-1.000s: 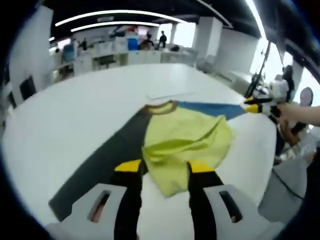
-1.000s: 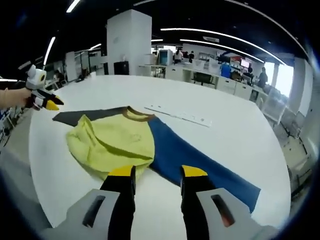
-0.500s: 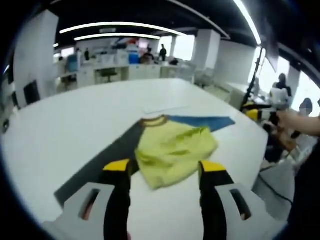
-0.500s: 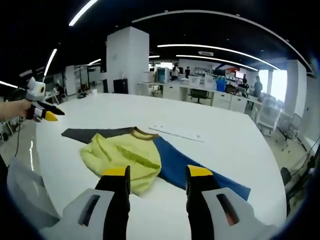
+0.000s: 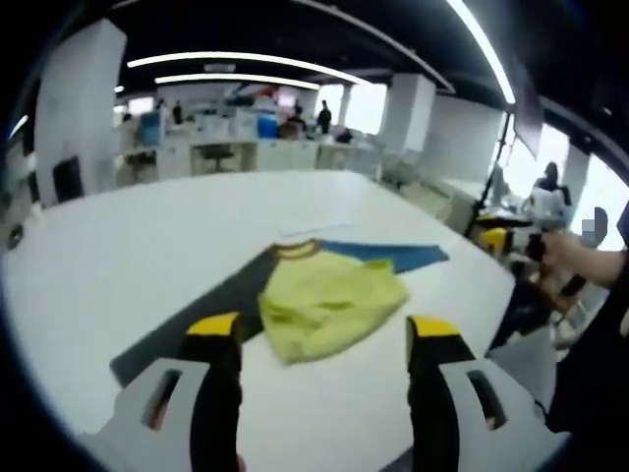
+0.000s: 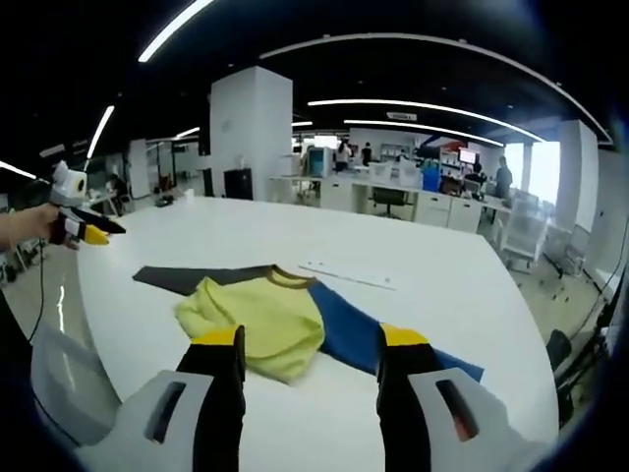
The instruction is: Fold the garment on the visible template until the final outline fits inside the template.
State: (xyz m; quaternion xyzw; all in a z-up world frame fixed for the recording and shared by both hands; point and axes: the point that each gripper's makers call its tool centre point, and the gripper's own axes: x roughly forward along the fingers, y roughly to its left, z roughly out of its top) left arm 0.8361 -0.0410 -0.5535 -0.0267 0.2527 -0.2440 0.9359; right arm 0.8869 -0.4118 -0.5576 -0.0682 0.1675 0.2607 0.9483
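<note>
White round table (image 6: 462,285) in an open office carries, left to right around the crumpled yellow shirt (image 6: 260,320), a dark template strip (image 6: 192,277), a white ruler (image 6: 346,274) just behind, and a blue template strip (image 6: 369,334), with both the left gripper (image 5: 322,329) and right gripper (image 6: 310,339) held back above, jaws spread wide, empty.

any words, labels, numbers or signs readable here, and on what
None can be read.
Long pale strip on the white table beyond the yellow garment: any marks too small and blurred to read.
Yellow garment, dark and blue template: no print visible.
Background office signs and screens: too blurred.
</note>
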